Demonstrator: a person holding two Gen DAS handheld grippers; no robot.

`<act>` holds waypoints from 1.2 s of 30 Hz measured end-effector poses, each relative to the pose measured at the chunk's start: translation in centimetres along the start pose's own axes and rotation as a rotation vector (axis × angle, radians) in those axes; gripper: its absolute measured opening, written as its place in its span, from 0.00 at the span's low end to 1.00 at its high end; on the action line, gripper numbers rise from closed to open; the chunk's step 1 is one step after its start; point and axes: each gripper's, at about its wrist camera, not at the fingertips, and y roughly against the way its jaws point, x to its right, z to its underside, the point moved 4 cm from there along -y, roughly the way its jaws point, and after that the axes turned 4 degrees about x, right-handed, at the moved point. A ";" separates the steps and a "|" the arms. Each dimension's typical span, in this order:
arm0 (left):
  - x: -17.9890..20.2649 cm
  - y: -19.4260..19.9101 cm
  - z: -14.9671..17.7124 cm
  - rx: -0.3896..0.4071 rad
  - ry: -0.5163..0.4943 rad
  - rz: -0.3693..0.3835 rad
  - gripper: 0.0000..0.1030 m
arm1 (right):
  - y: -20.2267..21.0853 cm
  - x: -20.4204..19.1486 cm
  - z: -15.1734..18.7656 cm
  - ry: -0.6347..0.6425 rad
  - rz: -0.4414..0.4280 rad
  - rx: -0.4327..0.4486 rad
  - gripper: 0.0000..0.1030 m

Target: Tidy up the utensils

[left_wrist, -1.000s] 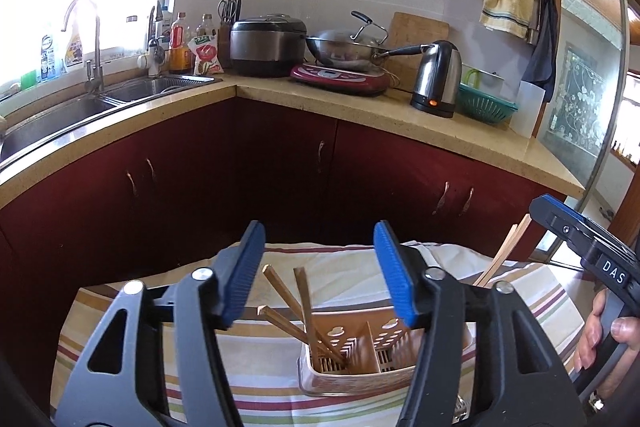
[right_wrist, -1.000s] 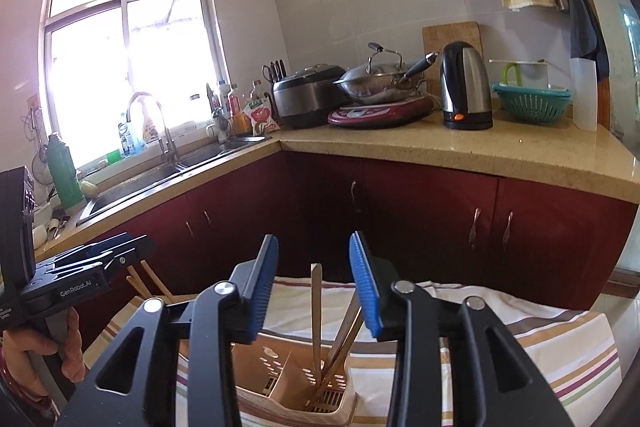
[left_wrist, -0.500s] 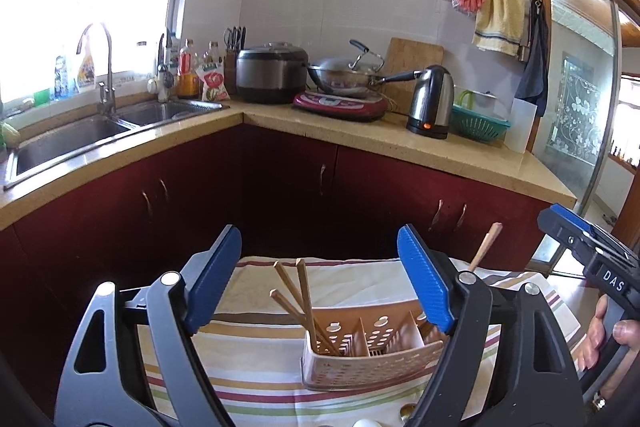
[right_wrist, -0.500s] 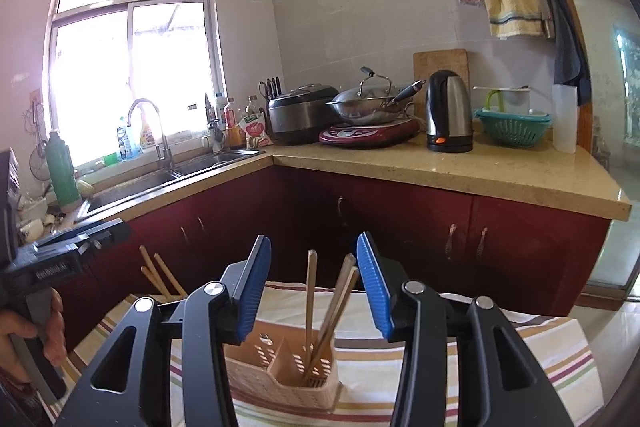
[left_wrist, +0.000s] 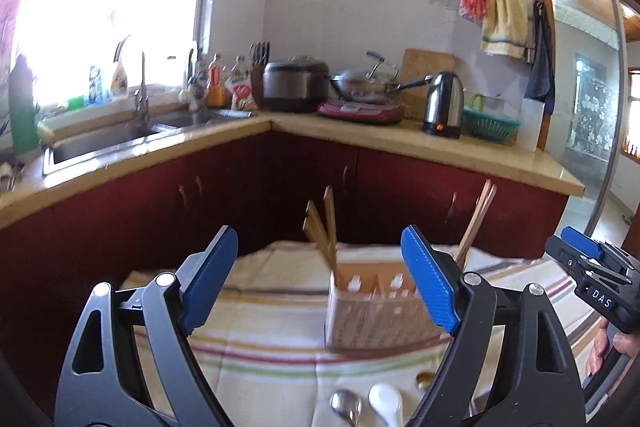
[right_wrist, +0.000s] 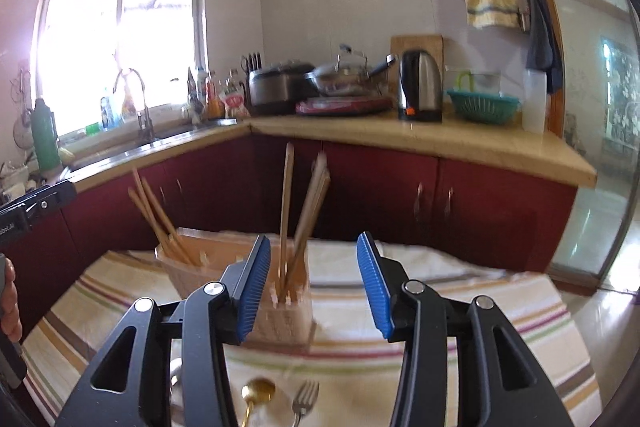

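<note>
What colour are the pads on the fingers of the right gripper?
Blue, ribbed pads on black arms; the right wrist view shows them best.

Left wrist view: above the striped desk (left_wrist: 272,311), facing the kitchen corner, utensil basket (left_wrist: 376,307) close ahead, right of centre. Right wrist view: same heading, basket (right_wrist: 240,291) ahead-left. Shared: basket, desk, kitchen corner.

A home kitchen; sink (left_wrist: 108,139), rice cooker (left_wrist: 296,83), wok (left_wrist: 360,83), kettle (left_wrist: 443,105) on the counter (left_wrist: 460,151).
</note>
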 end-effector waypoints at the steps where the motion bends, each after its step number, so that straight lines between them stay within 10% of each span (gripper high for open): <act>1: -0.2 0.0 1.1 -0.018 0.005 -0.010 0.80 | -0.1 0.0 1.0 0.000 0.007 -0.017 0.44; 16: -3.3 -1.3 11.9 -0.215 0.042 -0.093 0.80 | -3.0 -0.9 10.8 0.007 0.034 -0.236 0.43; 36: -3.6 -3.1 17.2 -0.348 0.059 -0.081 0.80 | -7.1 -1.2 16.9 0.028 0.047 -0.497 0.30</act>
